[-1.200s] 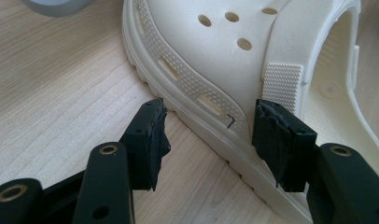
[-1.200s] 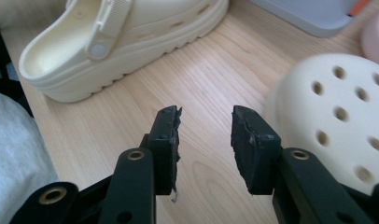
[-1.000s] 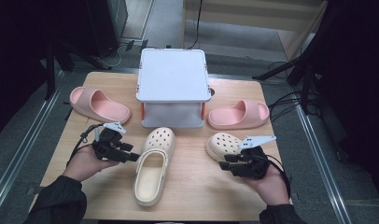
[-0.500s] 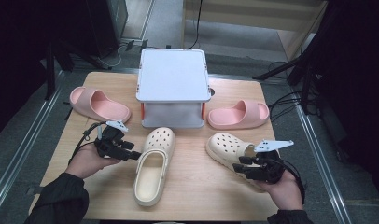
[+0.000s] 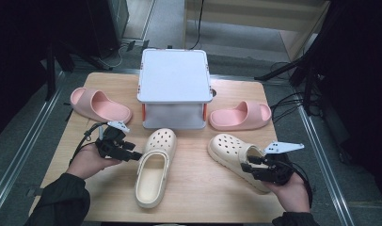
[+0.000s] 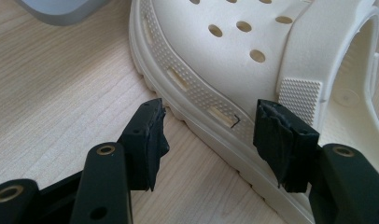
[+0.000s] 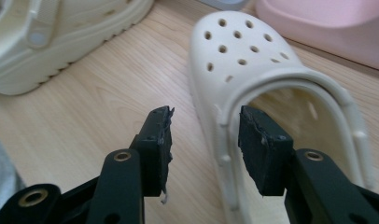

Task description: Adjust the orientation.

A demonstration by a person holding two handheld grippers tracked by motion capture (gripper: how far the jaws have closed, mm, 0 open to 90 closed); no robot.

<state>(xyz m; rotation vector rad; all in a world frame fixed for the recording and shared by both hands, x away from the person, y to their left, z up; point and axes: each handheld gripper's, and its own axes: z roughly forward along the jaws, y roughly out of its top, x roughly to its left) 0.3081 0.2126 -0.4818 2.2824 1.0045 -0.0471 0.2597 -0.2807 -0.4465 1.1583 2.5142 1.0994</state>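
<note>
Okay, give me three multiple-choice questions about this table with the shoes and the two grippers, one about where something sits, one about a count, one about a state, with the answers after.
1. Where does the white box stand?
A. At the table's far middle, between the two pink slides
B. At the near edge, between the hands
C. On the floor to the left

2. How many cream clogs lie on the wooden table?
A. One
B. Two
C. Four

3. How do the right gripper's jaws stand?
A. Clamped on a pink slide
B. Shut with nothing between them
C. Apart, astride the rim of the right cream clog

Answers: 1 A, the high view shows it at the far middle with a pink slide on either side. 2 B, one clog lies by each gripper. 3 C, the right gripper view shows the pads clear of the rim on both sides; the jaws have just been opening.
</note>
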